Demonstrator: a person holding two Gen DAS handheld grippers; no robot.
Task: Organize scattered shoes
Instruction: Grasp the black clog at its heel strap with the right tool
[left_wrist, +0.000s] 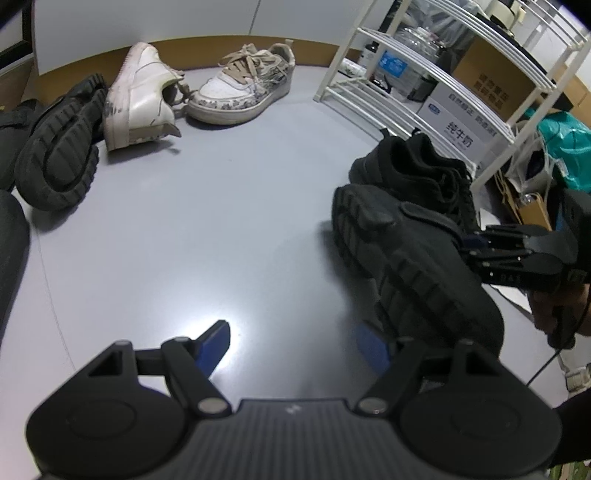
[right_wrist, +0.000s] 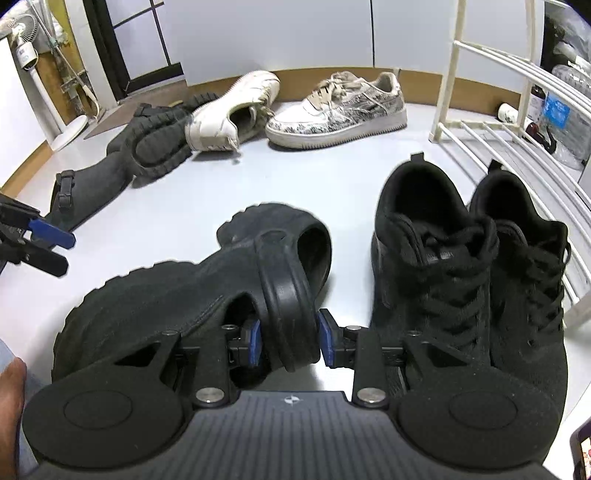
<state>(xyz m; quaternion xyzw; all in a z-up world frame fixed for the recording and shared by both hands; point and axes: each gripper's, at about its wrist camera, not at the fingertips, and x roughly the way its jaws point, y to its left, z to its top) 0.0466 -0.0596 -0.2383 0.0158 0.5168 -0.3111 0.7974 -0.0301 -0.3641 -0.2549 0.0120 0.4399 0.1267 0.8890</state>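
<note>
While clamped on the heel strap of the chunky black rubber clog (right_wrist: 207, 291), the right gripper (right_wrist: 290, 341) had blue pads (right_wrist: 255, 341) pressed against both sides of that strap, holding the clog tilted with its ridged sole turned left. Just right of this claw stood a pair of black lace-up fabric sneakers (right_wrist: 443, 266), side by side against the white slatted shoe rack (right_wrist: 517, 155). Far ahead lay a white leather sneaker (right_wrist: 236, 110) tipped on its side, touching a white-and-grey patterned sneaker (right_wrist: 340, 110) standing upright. Ahead and left rested a second black clog (right_wrist: 155, 140), sole up. Left gripper (left_wrist: 291, 347) hung released above bare grey floor (left_wrist: 184, 240), jaws wide apart, nothing between; held clog (left_wrist: 406, 258) just right of it.
</note>
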